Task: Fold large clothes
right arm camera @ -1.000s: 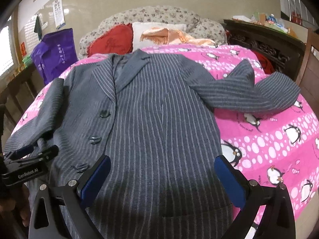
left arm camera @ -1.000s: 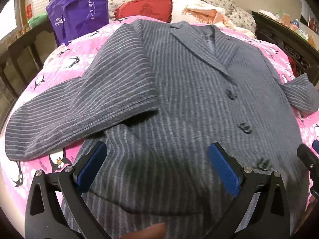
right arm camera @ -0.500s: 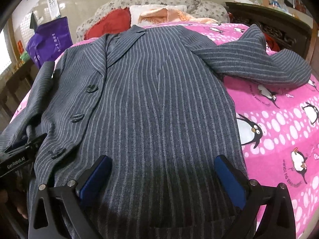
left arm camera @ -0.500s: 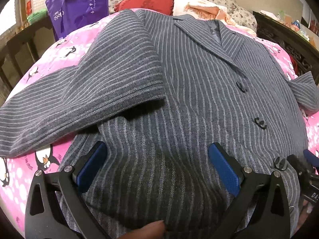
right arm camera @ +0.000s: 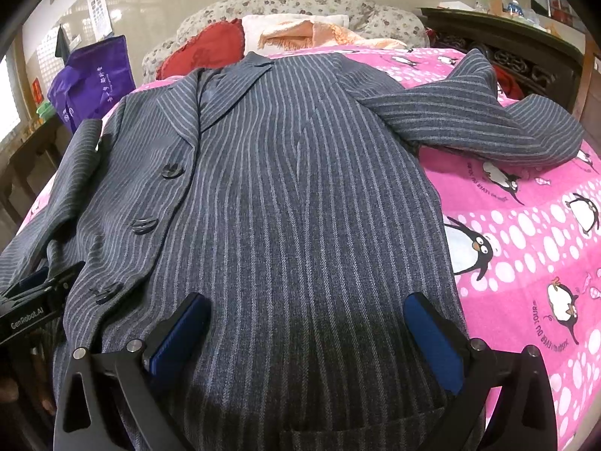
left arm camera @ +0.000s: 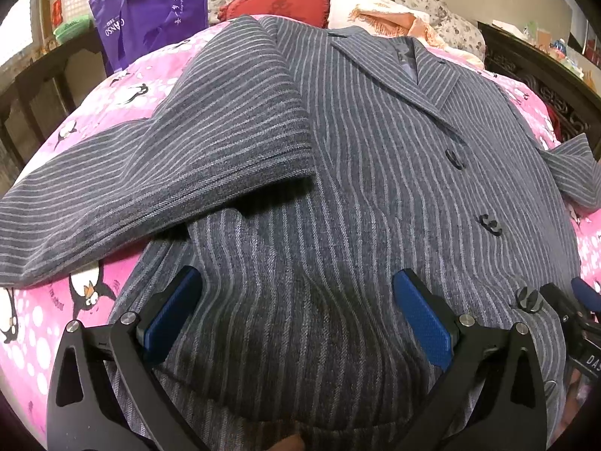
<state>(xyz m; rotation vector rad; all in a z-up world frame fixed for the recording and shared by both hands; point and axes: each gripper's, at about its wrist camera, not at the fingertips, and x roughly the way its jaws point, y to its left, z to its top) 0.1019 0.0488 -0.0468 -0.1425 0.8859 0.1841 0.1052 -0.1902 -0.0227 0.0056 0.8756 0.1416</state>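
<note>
A grey pinstriped woollen jacket [right arm camera: 300, 195] lies face up on a pink penguin-print bedspread [right arm camera: 526, 233], its long axis running from the hem near the cameras to the collar at the far end, toward the red cushion [right arm camera: 210, 49] and the floral pillows [right arm camera: 300, 0]. One sleeve [left arm camera: 157, 173] is folded across the chest on the left side – its cuff edge resting on the front panel – while the other sleeve [right arm camera: 469, 120] stretches out sideways over the bedspread. Dark buttons [right arm camera: 144, 225] run down the front opening.

The left gripper [left arm camera: 296, 315] stands spread wide, its blue-padded fingers [left arm camera: 172, 315] low over the hem area with nothing between them; whether the tips touch the cloth I cannot tell. The right gripper [right arm camera: 311, 338] is likewise parted wide above the lower front panel, gripping nothing, its blue pads [right arm camera: 432, 342] just over the fabric (a dark shadow falls beneath it). Both point forward along the jacket, side by side, the left one visible at the edge of the right wrist view. A purple shopping bag [left arm camera: 150, 11] stands beyond the bed on the left
</note>
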